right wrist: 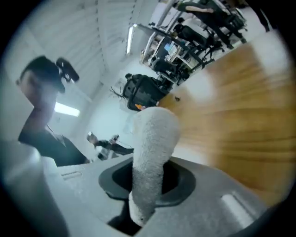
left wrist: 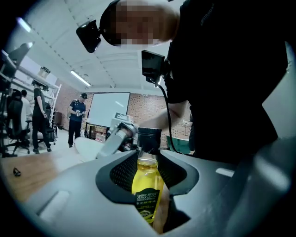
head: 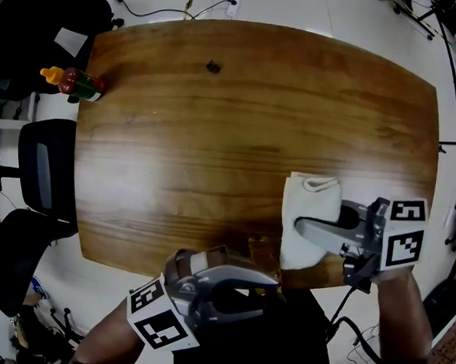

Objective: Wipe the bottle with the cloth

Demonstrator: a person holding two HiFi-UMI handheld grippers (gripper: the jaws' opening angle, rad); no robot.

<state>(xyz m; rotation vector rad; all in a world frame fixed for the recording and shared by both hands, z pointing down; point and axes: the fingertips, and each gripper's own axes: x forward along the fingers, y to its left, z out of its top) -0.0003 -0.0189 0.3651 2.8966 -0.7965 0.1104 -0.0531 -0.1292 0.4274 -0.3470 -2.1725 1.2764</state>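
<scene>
**Head view.** The left gripper (head: pixel 271 293) sits at the lower centre of the frame, off the near edge of the wooden worktop (head: pixel 216 130); what it carries is hard to make out here. At the lower right, the right gripper (head: pixel 303 225) reaches leftward over a folded white cloth (head: pixel 309 192) at the worktop's near edge.

**Left gripper view.** The 2 jaws are clenched on a bottle (left wrist: pixel 148 185) at the lower centre, pressing its body below the shoulder. It holds yellow liquid and has a dark label and a black cap (left wrist: pixel 149 138). It is probably light, stiff plastic with a smooth, slippery wall, so a hold on the body suits it better than one on the cap.

**Right gripper view.** The jaws grasp a thick fold of the cloth, which rises from them at the centre. It looks soft and limp and should mould to the bottle's curve.
</scene>
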